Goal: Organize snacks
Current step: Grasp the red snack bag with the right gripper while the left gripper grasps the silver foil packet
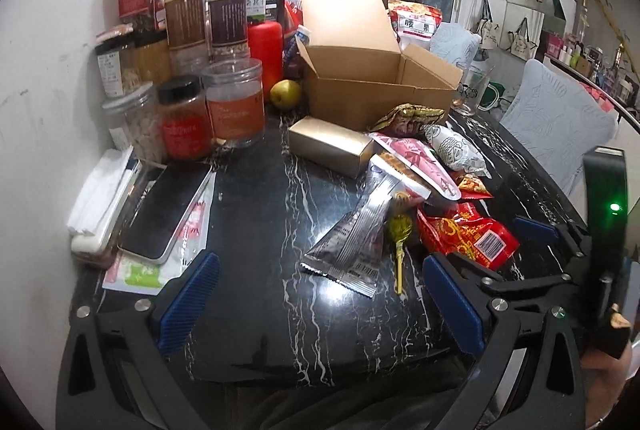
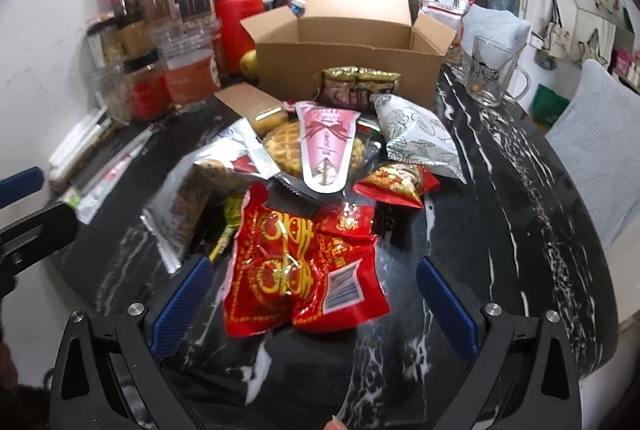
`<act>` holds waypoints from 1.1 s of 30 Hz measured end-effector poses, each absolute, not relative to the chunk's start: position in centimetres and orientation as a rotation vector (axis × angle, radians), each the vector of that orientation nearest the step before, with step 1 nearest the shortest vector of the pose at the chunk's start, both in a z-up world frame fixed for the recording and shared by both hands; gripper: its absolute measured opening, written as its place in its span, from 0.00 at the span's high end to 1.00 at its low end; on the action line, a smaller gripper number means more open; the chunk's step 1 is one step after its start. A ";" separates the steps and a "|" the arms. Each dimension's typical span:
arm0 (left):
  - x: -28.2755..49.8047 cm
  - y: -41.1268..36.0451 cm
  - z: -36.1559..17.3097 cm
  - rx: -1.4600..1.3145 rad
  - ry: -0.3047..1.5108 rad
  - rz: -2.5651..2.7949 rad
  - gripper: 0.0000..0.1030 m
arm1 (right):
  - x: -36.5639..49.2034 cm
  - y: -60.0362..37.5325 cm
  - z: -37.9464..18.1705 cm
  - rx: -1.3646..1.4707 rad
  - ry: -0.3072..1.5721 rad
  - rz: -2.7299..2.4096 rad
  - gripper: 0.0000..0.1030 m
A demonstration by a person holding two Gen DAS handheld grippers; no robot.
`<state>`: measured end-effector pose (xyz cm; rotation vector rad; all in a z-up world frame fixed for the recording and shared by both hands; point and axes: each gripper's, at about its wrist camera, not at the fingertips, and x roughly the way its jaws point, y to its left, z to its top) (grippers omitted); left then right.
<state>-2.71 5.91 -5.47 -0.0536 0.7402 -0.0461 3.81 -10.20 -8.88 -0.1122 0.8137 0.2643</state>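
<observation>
**Here, both grippers wait over the pile of snacks**

Now, in the left wrist view, the left gripper (image 1: 320,294) has its blue fingers (image 1: 188,304) spread wide and nothing is between them. Straight ahead of the fingers, on the black marble table (image 1: 256,222), lies a silver sachet (image 1: 354,242), and a yellow lollipop (image 1: 400,234) is just beside it, toward the right finger. Further ahead there is a gold box (image 1: 332,145), and behind it an open cardboard box (image 1: 372,81). To the left of the left finger a phone (image 1: 166,211) lies flat. The right gripper (image 1: 484,250) shows at the right edge, just beside a red packet (image 1: 468,236).

In the right wrist view, the right gripper (image 2: 316,304) also has its fingers (image 2: 182,304) wide apart. The red packet (image 2: 296,278) lies between them on the table (image 2: 500,197), but the fingers do not touch it. Ahead of it are a pink pouch (image 2: 326,145), a white patterned bag (image 2: 420,137) and a small red triangle snack (image 2: 394,183). The cardboard box (image 2: 344,69) stands behind the pile, with its flaps open. A glass mug (image 2: 494,69) stands ahead and to the right of the right finger.
</observation>
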 end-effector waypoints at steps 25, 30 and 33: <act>3.0 5.3 -9.6 -0.035 0.803 -0.110 0.00 | 5.9 -10.4 -11.3 -0.083 0.845 0.244 0.41; 4.4 4.9 -10.1 0.000 0.794 -0.118 0.04 | 5.6 -10.8 -11.1 -0.072 0.844 0.261 0.41; 5.5 4.4 -10.7 0.046 0.796 -0.108 0.22 | 5.4 -11.3 -11.1 -0.054 0.846 0.291 0.41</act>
